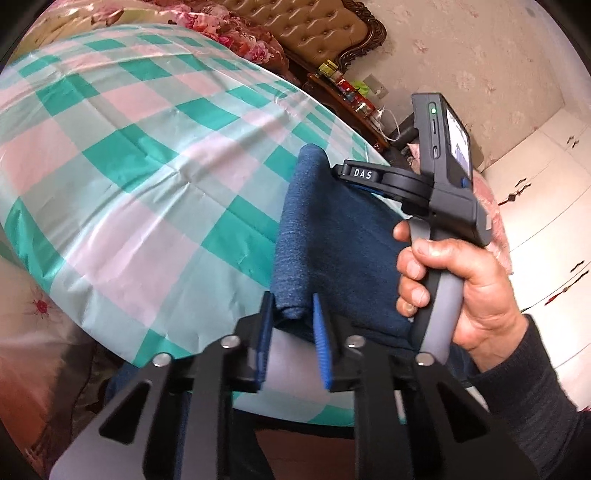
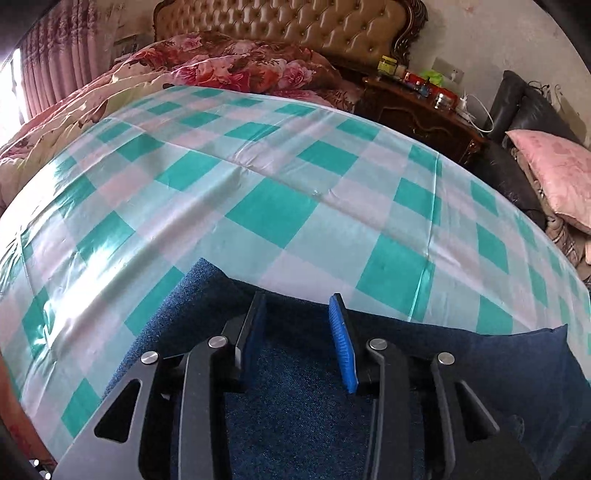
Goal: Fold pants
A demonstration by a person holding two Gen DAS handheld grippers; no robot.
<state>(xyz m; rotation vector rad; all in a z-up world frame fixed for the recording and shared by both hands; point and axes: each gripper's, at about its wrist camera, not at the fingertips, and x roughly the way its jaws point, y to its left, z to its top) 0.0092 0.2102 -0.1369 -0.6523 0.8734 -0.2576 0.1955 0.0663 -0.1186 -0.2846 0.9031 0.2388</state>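
Observation:
The dark blue pants [image 1: 325, 243] lie folded in a thick stack at the near edge of the checked bed cover [image 1: 140, 177]. My left gripper [image 1: 293, 314] is open, its blue pads on either side of the stack's near left corner. My right gripper [image 1: 341, 171] shows in the left wrist view over the far end of the stack, held by a hand [image 1: 461, 291]. In the right wrist view the right gripper [image 2: 299, 306] is open just above the pants [image 2: 295, 398], which fill the bottom of that view. Nothing is gripped.
The green, pink and white checked cover [image 2: 277, 184] spreads over the bed. Floral quilts [image 2: 236, 66] and a tufted headboard [image 2: 295, 26] lie at the far end. A dark nightstand [image 2: 424, 110] with small items and a pink pillow [image 2: 554, 173] are at the right.

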